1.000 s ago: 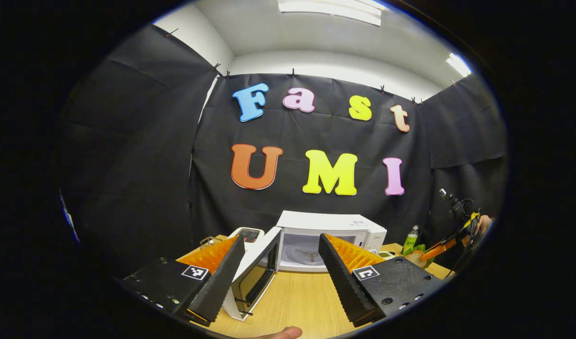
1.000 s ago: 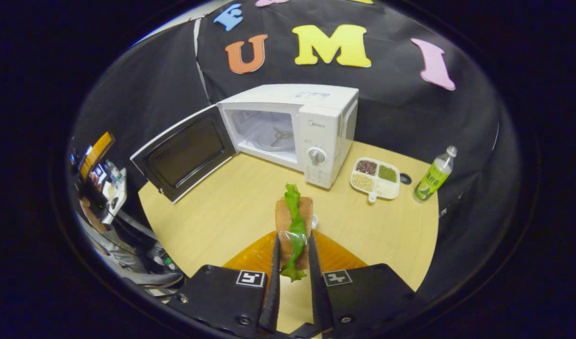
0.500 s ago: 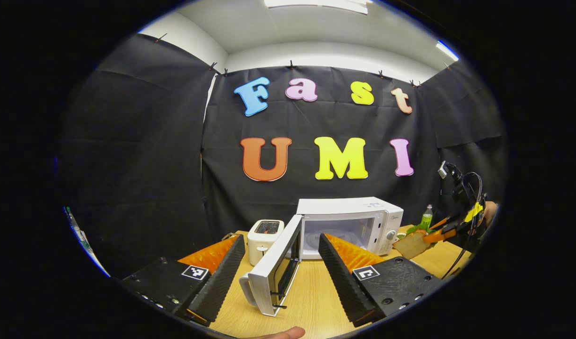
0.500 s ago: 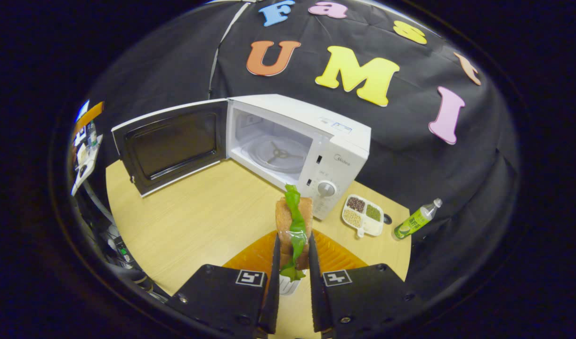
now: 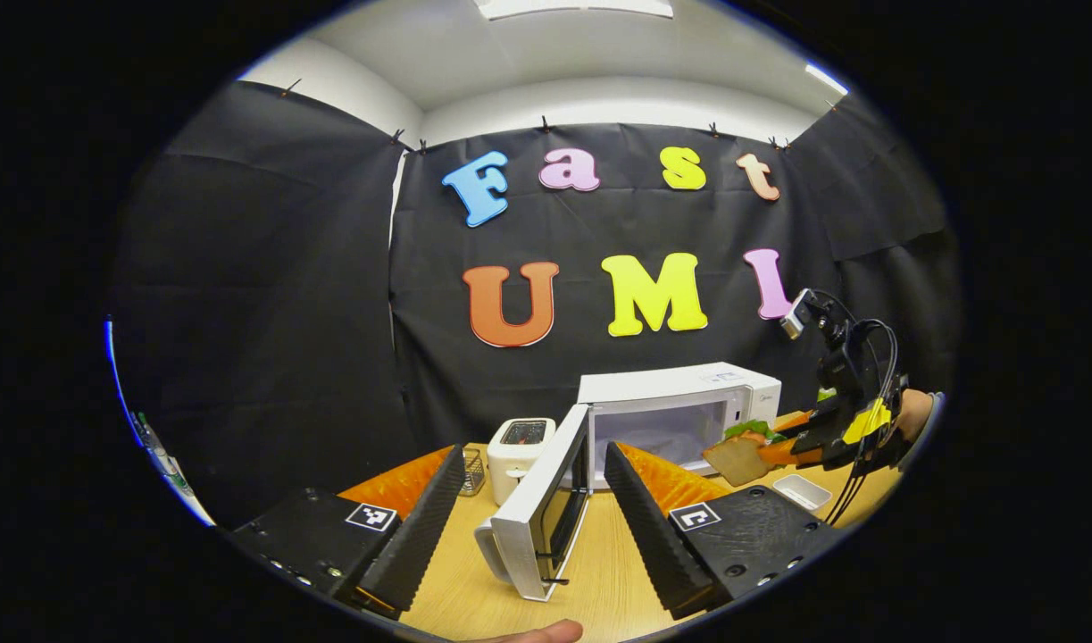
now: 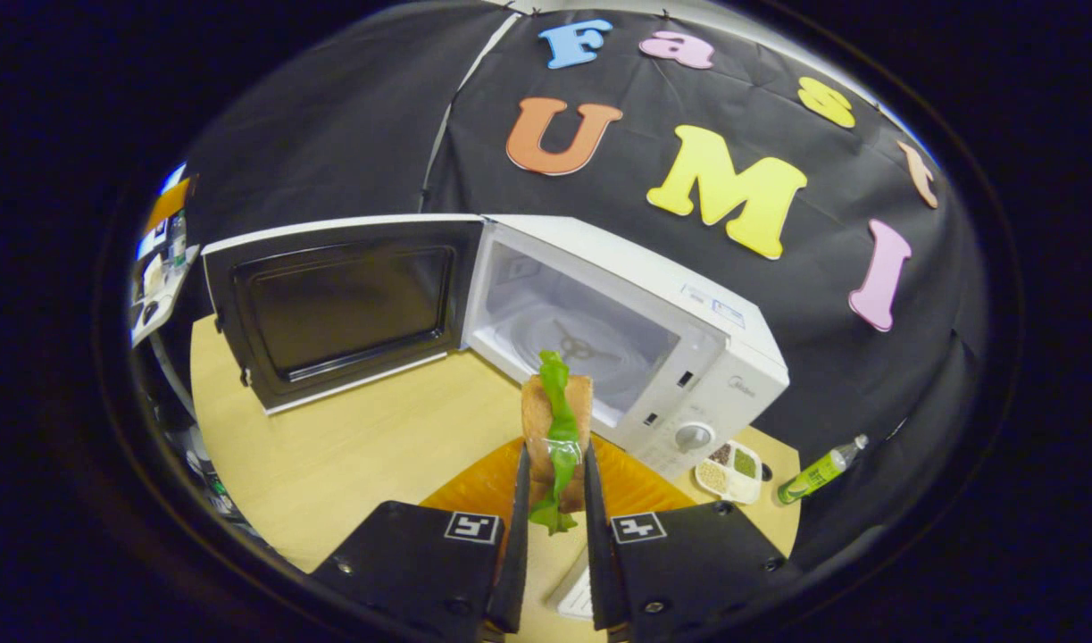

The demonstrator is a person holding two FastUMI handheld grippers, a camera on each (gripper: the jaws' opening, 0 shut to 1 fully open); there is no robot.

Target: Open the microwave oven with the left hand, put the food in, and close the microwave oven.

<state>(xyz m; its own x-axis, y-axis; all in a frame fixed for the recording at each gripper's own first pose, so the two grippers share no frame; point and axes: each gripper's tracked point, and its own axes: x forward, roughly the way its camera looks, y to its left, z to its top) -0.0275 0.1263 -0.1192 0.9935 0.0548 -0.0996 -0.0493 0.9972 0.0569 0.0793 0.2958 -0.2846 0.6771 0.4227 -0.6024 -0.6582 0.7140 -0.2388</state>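
The right gripper (image 6: 553,500) jaws clamp the soft brown bread sandwich with green lettuce (image 6: 556,429), held above the table before the open white microwave oven (image 6: 635,330). Light, crushable; grip its flat faces gently. Left gripper (image 5: 532,518) jaws stand wide, empty.

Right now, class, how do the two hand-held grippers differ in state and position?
The left hand-held gripper is open and empty; the right hand-held gripper is shut on the sandwich. The left sits at the door's edge; the right is at the microwave's cavity. Both point toward the microwave.
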